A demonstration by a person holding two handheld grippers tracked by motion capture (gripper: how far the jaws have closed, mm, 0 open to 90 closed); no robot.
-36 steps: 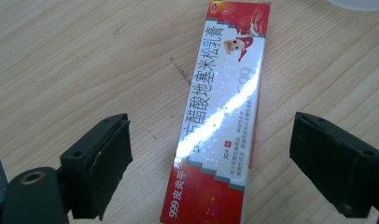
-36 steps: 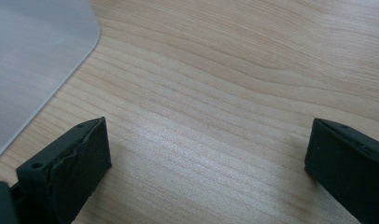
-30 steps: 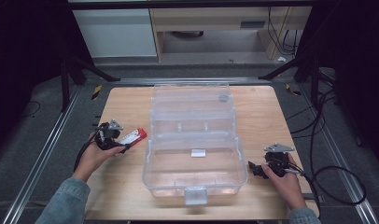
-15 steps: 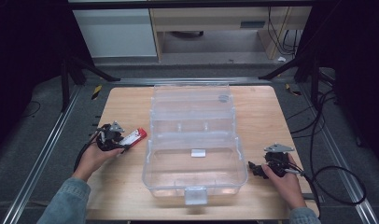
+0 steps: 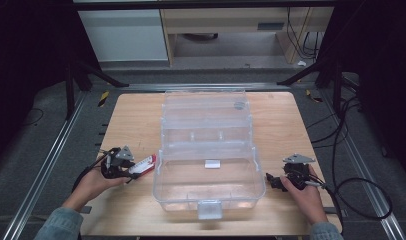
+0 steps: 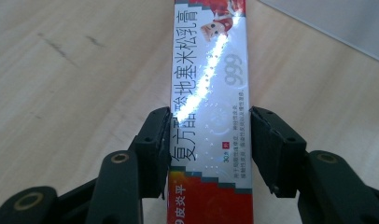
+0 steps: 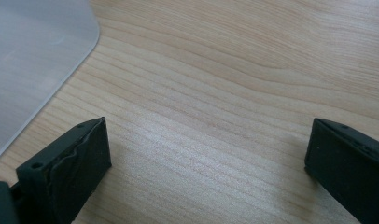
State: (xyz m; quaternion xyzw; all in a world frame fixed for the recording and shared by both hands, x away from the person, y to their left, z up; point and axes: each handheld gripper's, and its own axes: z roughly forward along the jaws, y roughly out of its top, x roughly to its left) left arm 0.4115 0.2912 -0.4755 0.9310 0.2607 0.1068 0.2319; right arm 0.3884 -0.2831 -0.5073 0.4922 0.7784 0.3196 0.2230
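Beside clear box (image 5: 209, 170), left claw (image 6: 210, 140) now clamps ointment carton (image 6: 208, 93)

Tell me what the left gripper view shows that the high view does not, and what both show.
The left gripper view alone shows the printed text on the box and the black jaws pressed on its two sides. The high view alone shows the clear open case, the right gripper and both forearms. Both show the red and white box in the left gripper above the wooden table.

Wooden table (image 5: 131, 115), clear plastic box (image 5: 208, 150)
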